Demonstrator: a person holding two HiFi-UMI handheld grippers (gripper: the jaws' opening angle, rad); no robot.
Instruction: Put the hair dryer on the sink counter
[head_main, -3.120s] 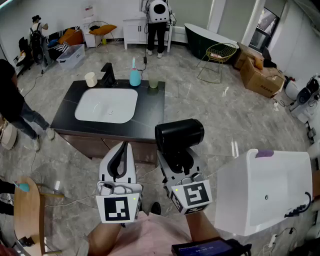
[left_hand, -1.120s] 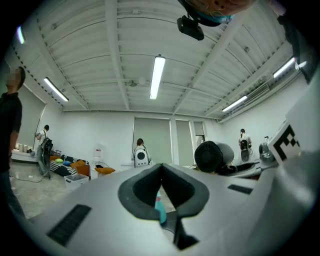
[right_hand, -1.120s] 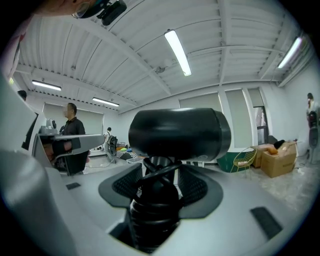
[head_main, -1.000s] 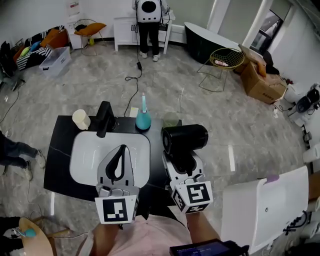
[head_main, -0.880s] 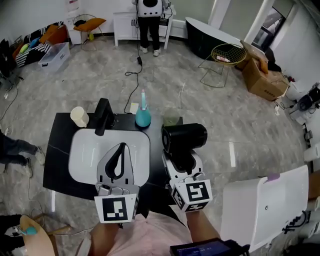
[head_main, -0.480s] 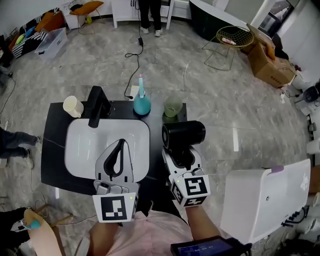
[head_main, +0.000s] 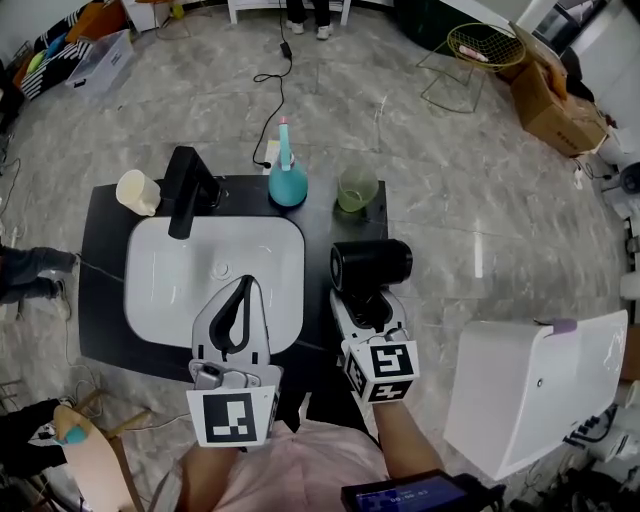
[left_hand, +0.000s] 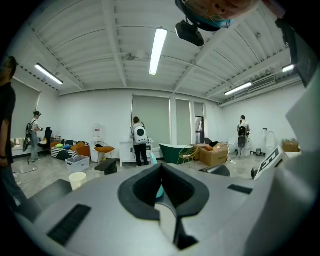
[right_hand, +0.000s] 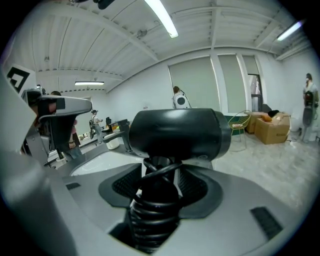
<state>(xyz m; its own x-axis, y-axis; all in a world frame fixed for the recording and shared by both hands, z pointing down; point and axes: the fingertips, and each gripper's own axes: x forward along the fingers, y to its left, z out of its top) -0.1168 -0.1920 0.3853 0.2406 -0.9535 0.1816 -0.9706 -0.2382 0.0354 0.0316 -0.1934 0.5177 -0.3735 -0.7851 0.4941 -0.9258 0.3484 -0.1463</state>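
Hair dryer (head_main: 370, 268), its handle pinched between our right gripper's (head_main: 366, 300) fingers, hangs over the bare tabletop (head_main: 318, 230) strip at 3 o'clock of the basin (head_main: 215, 265); we should lower it level, short of the green cup (head_main: 357, 190) at 12 o'clock, keeping our empty left gripper (head_main: 243, 300), fingers pressed together, aside.

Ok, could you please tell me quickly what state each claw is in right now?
Left claw: closed, empty.
Right claw: closed on the hair dryer.
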